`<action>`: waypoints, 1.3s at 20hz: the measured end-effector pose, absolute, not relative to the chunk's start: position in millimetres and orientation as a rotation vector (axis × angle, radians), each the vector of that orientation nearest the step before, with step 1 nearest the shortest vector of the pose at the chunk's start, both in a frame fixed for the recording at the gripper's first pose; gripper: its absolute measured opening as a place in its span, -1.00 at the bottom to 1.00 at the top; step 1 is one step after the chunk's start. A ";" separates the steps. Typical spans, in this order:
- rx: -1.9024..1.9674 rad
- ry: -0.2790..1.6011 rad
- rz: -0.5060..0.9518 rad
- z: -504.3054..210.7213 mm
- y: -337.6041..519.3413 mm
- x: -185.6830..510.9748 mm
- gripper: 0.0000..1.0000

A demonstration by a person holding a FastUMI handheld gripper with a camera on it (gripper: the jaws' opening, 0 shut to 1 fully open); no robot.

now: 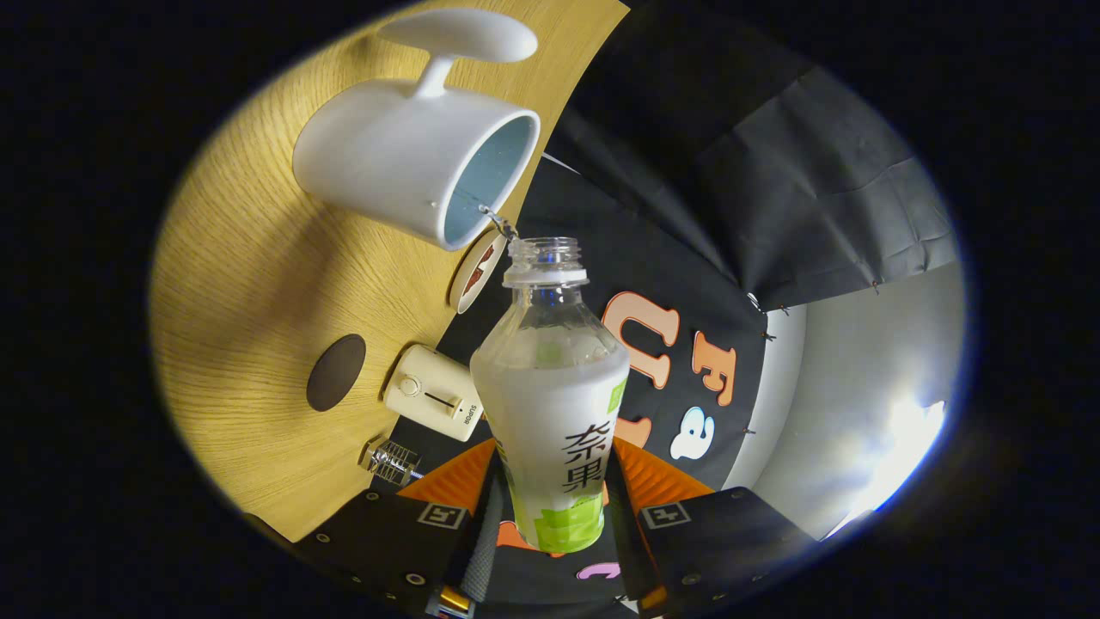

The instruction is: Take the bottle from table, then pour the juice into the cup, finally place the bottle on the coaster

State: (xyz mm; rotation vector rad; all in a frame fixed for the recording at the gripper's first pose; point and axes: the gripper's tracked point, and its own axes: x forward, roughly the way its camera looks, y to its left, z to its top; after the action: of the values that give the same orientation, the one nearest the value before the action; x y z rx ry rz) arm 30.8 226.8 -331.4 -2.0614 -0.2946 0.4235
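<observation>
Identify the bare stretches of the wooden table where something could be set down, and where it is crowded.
The gripper is shut on the clear plastic juice bottle. Bare wood table lies between the white ceramic mug and the dark round coaster. It is crowded along the table's far edge: cream box-shaped appliance, small metal rack, round patterned disc.

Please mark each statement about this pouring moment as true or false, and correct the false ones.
1. The gripper holds the bottle between its fingers. True.
2. The bottle still has its cap on. False: its neck is open.
3. The bottle's mouth is at the rim of the white cup. True.
4. The bottle stands on the dark round coaster. False: the coaster lies bare on the wooden table.
</observation>
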 end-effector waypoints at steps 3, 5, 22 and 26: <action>-2.078 -0.306 0.432 -331.1 228.2 30.9 0.18; -2.100 -0.325 0.440 -328.6 231.8 30.0 0.18; -1.924 -0.142 0.512 -360.9 223.8 18.6 0.19; -1.729 0.001 0.521 -372.0 216.7 16.9 0.19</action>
State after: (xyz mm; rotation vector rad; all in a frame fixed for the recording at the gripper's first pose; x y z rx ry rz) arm 16.9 216.7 -372.0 -1.7286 0.0015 0.5210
